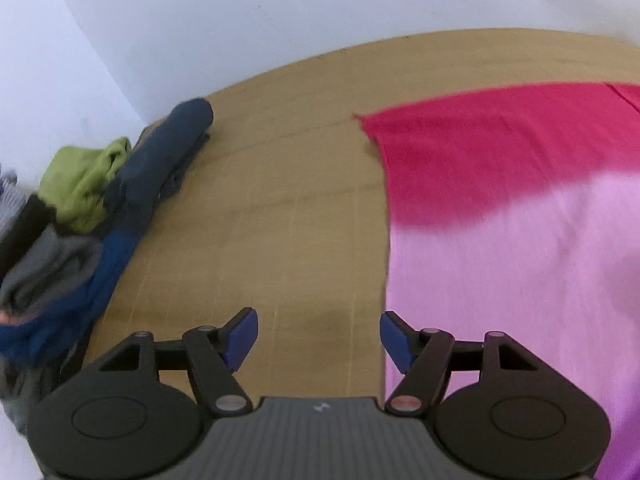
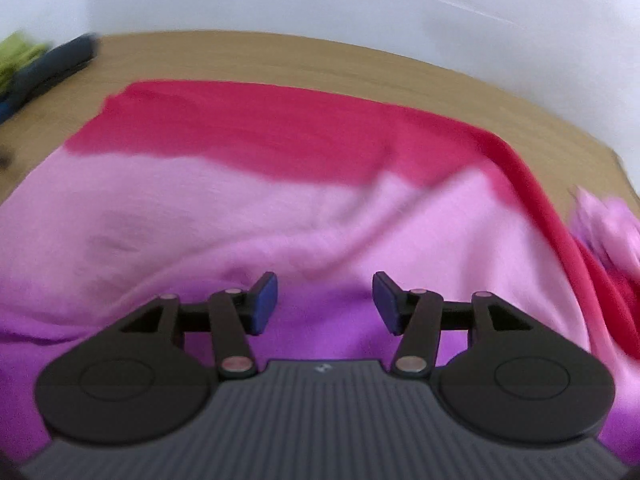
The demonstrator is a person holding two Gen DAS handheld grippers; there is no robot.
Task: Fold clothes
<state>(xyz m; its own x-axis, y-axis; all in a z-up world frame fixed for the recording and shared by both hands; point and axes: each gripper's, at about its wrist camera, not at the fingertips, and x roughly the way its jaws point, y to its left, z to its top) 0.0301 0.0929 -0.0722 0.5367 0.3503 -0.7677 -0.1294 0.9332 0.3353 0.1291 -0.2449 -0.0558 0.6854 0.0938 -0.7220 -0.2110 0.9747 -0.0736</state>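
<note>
A garment in bands of red, pink and purple (image 1: 512,216) lies spread on the wooden table (image 1: 280,208). In the left wrist view its straight left edge runs just right of my left gripper (image 1: 319,336), which hangs open over bare wood with nothing between its blue pads. The right wrist view shows the same garment (image 2: 280,208) filling the middle, with a ridge of red fabric along its right side. My right gripper (image 2: 325,304) hovers open above the purple band, its pads apart and empty.
A heap of clothes (image 1: 80,216), green, dark blue, grey and black, sits at the table's left against the white wall; the same heap (image 2: 36,68) shows at the far left in the right wrist view. A crumpled pink bit (image 2: 604,224) lies at the right edge.
</note>
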